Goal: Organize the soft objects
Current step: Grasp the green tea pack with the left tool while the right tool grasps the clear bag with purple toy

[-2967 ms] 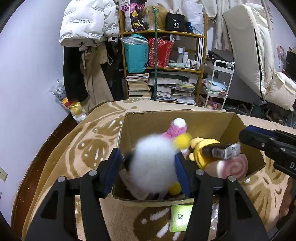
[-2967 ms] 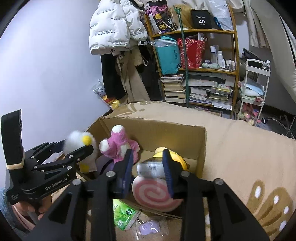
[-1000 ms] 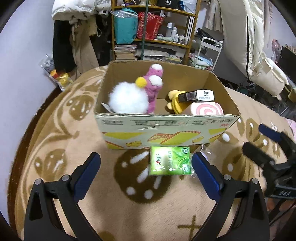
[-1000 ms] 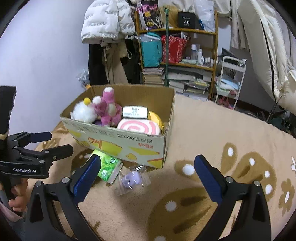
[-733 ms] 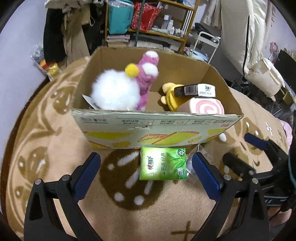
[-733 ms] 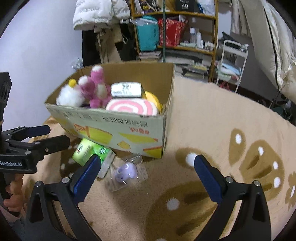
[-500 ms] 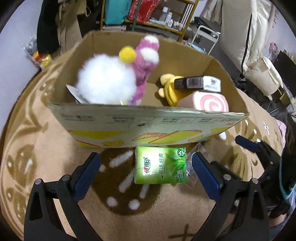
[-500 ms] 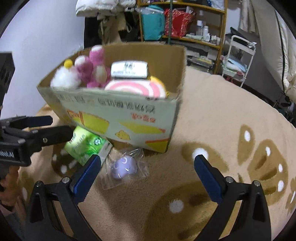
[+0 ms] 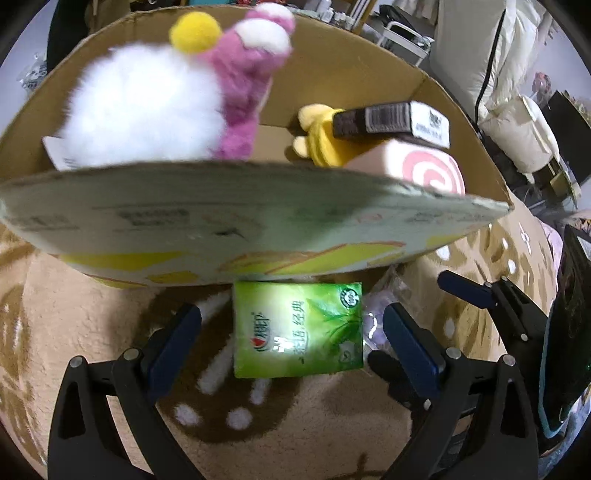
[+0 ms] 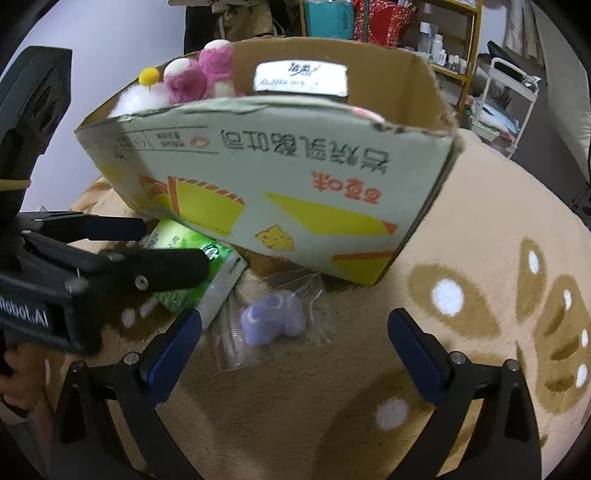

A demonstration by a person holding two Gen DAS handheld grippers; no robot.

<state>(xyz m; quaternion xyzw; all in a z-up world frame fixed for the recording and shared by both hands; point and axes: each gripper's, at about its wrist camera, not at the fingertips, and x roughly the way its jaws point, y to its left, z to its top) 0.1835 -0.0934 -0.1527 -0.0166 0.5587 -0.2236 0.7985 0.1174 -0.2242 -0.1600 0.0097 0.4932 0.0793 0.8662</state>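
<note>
A cardboard box (image 9: 229, 229) (image 10: 258, 177) stands on the beige rug. Inside it are a white fluffy toy (image 9: 144, 110), a pink plush (image 9: 243, 81), a yellow plush (image 9: 325, 144), a pink swirl roll cushion (image 9: 424, 170) and a dark tissue pack (image 9: 391, 122). A green tissue pack (image 9: 297, 328) (image 10: 177, 258) lies on the rug against the box front. My left gripper (image 9: 291, 343) is open, its fingers on either side of the green pack. A purple soft toy in a clear bag (image 10: 273, 323) lies to the pack's right. My right gripper (image 10: 293, 345) is open, straddling that bag.
The rug (image 10: 480, 295) has brown paw and flower patterns. A shelf with bags and bottles (image 10: 406, 29) and a white trolley (image 10: 509, 96) stand behind the box. Padded cushions (image 9: 517, 110) lie at the right.
Both grippers have let go of the toys in the box, opened wide, and come down low to the rug in front of it, closing in on the green pack and purple bagged toy.
</note>
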